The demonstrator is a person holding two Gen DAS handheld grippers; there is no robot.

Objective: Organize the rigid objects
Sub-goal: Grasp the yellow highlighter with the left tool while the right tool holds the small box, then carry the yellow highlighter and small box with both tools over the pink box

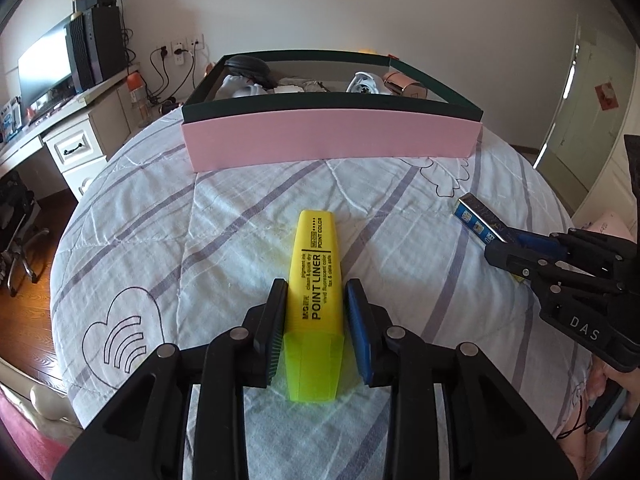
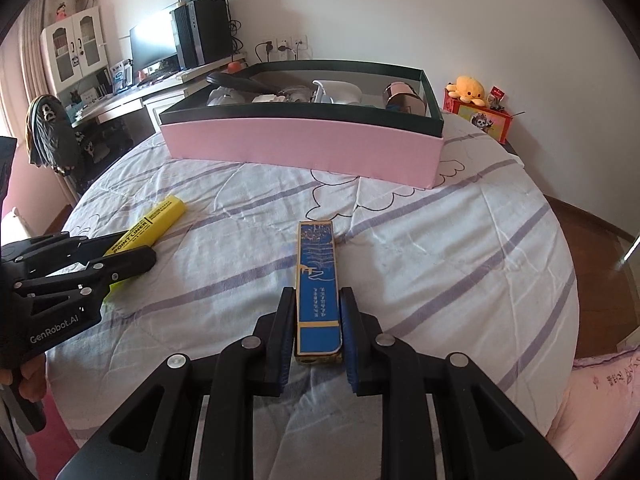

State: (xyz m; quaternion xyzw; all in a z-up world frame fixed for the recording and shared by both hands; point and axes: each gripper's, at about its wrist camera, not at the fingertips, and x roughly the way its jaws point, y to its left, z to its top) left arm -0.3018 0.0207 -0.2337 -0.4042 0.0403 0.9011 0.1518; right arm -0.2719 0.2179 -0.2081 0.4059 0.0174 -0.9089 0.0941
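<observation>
Box (image 1: 332,140) ahead, highlighter (image 1: 318,280), blue case (image 2: 317,284)

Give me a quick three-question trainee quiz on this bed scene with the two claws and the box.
1. True or false: the left claw straddles the yellow highlighter.
2. What sits between the right claw fingers? A) blue slim box B) scissors C) mug
3. Fill in: the pink storage box has a dark ____ rim.

Key: 1 true; 2 A; 3 green.
</observation>
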